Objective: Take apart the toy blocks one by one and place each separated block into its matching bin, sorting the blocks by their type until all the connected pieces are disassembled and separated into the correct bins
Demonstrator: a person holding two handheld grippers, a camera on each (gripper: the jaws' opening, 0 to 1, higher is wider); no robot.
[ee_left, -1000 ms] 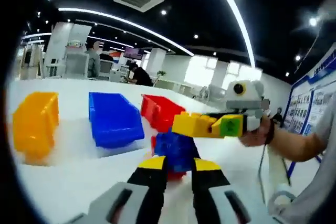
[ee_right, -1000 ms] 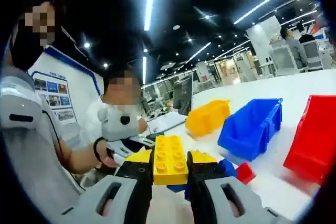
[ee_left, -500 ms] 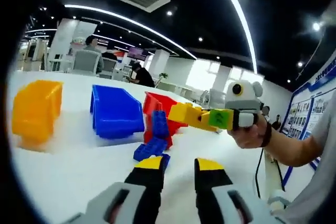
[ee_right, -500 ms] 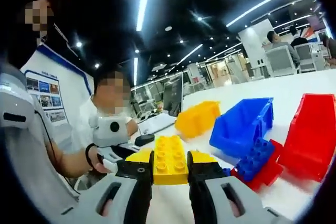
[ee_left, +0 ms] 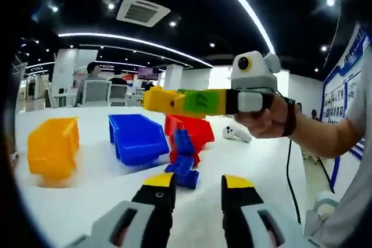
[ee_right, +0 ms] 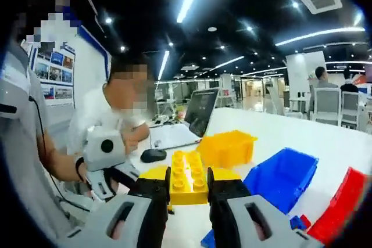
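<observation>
Open-plan office, strip lights overhead, everything sitting on a glossy white table.

Right gripper is clamping a yellow studded plastic toy block between its jaws, studs facing the camera, and carrying it clear of the table. In the left gripper view that same gripper is crossing in at 2 o'clock, with the block jutting out at 12 o'clock above the bins. My read: block is freshly separated and lifted high for transfer; the yellow open-front plastic bin is the matching target, sitting just past the block in the right gripper view.

Left gripper is hanging with jaws parted, holding nothing, aimed at the remaining cluster of blue and red studded blocks lying on the table at centre, touching the front of the red plastic bin. Probably positioned to brace or grab the next piece.

Bins are sitting in a row: yellow at 9 o'clock, blue plastic bin beside it, then red. All rigid moulded plastic, sloped open fronts for drop-in. Blocks are hard, glossy, press-fit studs, so the grip needs flat side faces.
</observation>
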